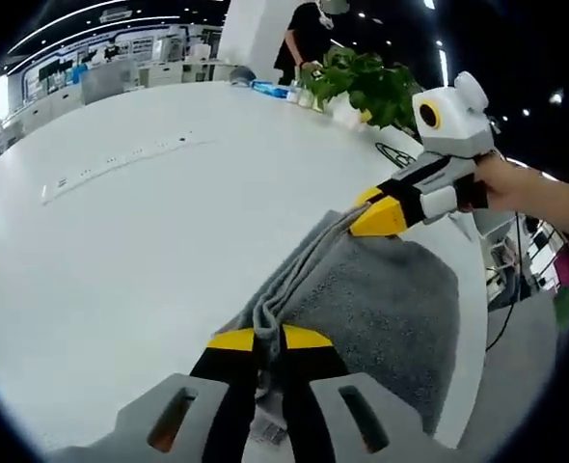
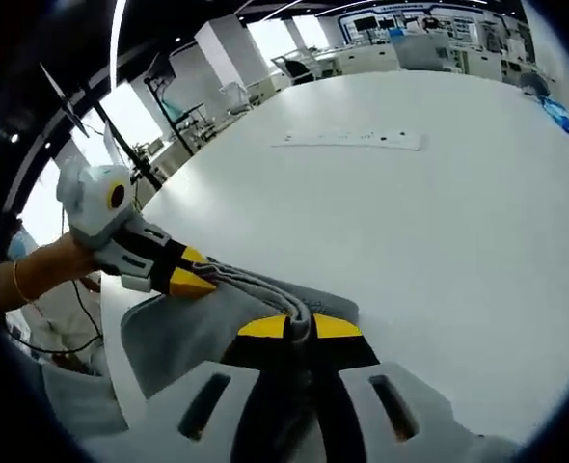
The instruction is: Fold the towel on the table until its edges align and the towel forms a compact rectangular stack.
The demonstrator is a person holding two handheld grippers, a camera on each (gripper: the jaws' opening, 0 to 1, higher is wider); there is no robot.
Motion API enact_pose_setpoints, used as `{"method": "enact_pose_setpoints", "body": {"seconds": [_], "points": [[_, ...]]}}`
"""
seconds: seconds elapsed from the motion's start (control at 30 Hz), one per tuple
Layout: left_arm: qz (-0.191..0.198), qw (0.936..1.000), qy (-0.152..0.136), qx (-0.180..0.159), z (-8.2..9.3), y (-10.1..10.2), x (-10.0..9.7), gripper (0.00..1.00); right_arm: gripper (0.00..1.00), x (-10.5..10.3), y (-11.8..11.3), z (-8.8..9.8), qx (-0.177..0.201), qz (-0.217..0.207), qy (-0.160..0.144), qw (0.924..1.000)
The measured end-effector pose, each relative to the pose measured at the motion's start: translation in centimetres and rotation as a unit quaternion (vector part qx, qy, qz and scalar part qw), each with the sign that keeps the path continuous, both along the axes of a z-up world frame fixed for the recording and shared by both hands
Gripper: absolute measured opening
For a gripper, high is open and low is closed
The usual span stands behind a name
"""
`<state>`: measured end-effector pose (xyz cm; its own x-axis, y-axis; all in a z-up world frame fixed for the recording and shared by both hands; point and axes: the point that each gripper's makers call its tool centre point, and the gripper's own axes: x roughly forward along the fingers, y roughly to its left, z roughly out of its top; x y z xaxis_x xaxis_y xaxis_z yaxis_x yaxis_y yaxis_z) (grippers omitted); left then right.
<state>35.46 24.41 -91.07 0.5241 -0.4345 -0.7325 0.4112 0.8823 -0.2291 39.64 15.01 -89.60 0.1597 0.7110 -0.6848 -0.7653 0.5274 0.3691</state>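
Observation:
A grey towel [image 1: 381,309] lies folded on the white table [image 1: 121,241], its folded edge bunched along the left side. My left gripper [image 1: 269,339] is shut on one corner of that bunched edge at the near end. The right gripper [image 1: 376,214], held by a hand, is shut on the other corner at the far end. In the right gripper view the same towel [image 2: 193,333] lies below, with my right gripper [image 2: 299,327] shut on its edge and the left gripper [image 2: 198,280] pinching the towel's other corner at the left.
A white power strip [image 1: 121,164] lies on the table to the left. A potted green plant [image 1: 366,82] and small items stand at the far table edge, where a person [image 1: 309,34] stands. The table's edge runs close beside the towel [image 1: 473,289].

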Motion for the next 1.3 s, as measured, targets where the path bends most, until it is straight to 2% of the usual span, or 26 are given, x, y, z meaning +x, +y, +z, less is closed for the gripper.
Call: {"method": "enact_pose_setpoints", "body": {"seconds": [0.13,0.2,0.33,0.37,0.43,0.47,0.57,0.7,0.73,0.77,0.83,0.9,1.0,1.1,1.2,1.3], "points": [[-0.01,0.9999,-0.007,0.001,0.1,-0.3,0.7,0.07,0.06,0.6,-0.3,-0.2,-0.001,-0.009,-0.009,0.9999],[-0.019,0.9998,-0.009,0.001,0.1,-0.4,0.9,0.07,0.07,0.9,-0.4,-0.2,0.002,-0.01,-0.023,0.9997],[-0.022,0.9996,-0.002,-0.015,0.1,-0.3,0.9,0.08,0.08,0.9,-0.5,-0.1,0.007,-0.021,-0.024,0.9995],[-0.026,0.9996,-0.004,-0.011,0.3,-0.4,0.9,0.08,0.09,1.2,-0.7,0.1,0.005,-0.024,-0.036,0.999],[-0.031,0.9991,-0.027,-0.003,0.7,-0.4,1.3,0.1,0.09,1.6,-0.7,0.6,0.009,-0.016,-0.061,0.9979],[-0.021,0.9993,-0.029,-0.01,0.9,-0.3,1.4,0.11,0.1,1.6,-0.9,0.6,0.007,-0.015,-0.065,0.9977],[0.047,0.9975,-0.025,-0.048,1.3,0.8,1.8,0.16,0.12,1.9,-1.7,0.6,-0.004,-0.022,-0.073,0.9971],[0.054,0.9965,-0.043,-0.048,2.1,1.5,1.8,0.18,0.12,2.8,-2.4,1.6,-0.007,-0.036,-0.092,0.9951],[0.059,0.9939,-0.054,-0.075,2.7,1.2,2.0,0.18,0.11,2.8,-2.4,1.7,-0.008,-0.035,-0.095,0.9949],[0.074,0.9923,-0.051,-0.086,2.8,1.5,2.0,0.19,0.1,2.9,-2.5,2.0,-0.008,-0.033,-0.099,0.9946],[0.097,0.9918,-0.048,-0.068,2.6,3.0,2.0,0.19,0.1,2.9,-2.7,2.4,-0.006,-0.029,-0.105,0.994],[0.115,0.991,-0.059,-0.036,2.6,4.5,2.0,0.2,0.11,2.9,-3.0,2.6,-0.007,-0.03,-0.11,0.9935],[0.122,0.9901,-0.065,-0.025,3.1,5.3,1.7,0.2,0.12,3.0,-3.4,3.1,-0.004,-0.029,-0.123,0.992],[0.097,0.9925,-0.075,0.008,3.8,5.8,1.0,0.23,0.19,2.8,-4.0,3.8,-0.006,-0.02,-0.136,0.9905],[0.055,0.9935,-0.096,0.026,5.2,5.0,0.3,0.25,0.23,2.3,-4.2,4.8,0.001,0.002,-0.156,0.9878],[0.009,0.993,-0.107,0.048,5.8,4.2,-0.6,0.3,0.26,1.7,-4.1,5.8,0.006,0.018,-0.173,0.9847]]}}
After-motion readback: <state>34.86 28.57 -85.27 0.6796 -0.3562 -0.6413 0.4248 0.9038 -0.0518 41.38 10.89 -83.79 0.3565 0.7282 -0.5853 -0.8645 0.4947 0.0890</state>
